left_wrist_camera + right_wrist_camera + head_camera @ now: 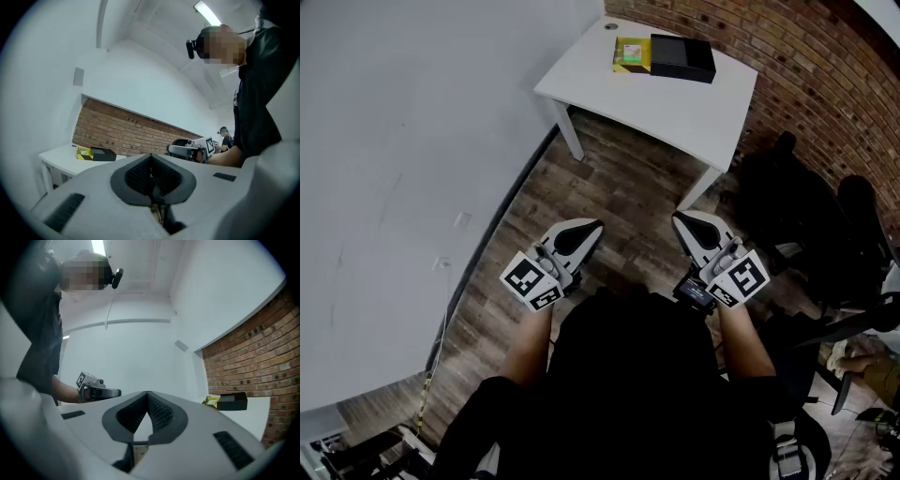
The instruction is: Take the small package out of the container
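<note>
The left gripper (586,232) and right gripper (686,223) are held level, close to the body, each with its jaws pressed together on nothing. The white table (675,103) is well ahead, so step up to it and spread one pair of jaws before reaching. The small package (631,53), yellow-green, touches the black container (682,57); whether it sits inside is unclear from here. Brace the container with the other gripper.

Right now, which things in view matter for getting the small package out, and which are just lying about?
For the job:
black container
yellow-green package at its left end
white table under both
left gripper and right gripper, both shut, empty

Lying about:
black chairs
brick wall
</note>
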{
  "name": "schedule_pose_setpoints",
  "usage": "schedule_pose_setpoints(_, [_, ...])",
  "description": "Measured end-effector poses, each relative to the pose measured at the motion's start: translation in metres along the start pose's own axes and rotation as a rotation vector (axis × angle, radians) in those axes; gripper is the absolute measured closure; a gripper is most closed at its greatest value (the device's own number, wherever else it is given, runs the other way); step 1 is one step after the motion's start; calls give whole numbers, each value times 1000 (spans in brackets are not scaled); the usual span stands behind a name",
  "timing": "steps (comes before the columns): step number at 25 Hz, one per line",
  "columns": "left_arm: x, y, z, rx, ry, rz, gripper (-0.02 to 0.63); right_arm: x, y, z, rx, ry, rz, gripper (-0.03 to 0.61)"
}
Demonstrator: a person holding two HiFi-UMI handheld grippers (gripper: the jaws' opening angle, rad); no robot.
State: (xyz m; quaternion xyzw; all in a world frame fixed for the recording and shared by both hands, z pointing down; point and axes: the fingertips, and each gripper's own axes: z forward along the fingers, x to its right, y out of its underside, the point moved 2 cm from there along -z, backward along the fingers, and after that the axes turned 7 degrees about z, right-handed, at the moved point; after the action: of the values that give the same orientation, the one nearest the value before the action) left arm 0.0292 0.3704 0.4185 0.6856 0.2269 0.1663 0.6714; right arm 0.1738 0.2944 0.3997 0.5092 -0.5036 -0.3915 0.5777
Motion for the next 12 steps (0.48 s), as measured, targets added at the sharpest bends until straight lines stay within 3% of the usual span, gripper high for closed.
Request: schedule_pose_setpoints(12, [8, 11, 11, -11, -24, 16, 598, 9, -1, -18, 21, 16, 15, 572])
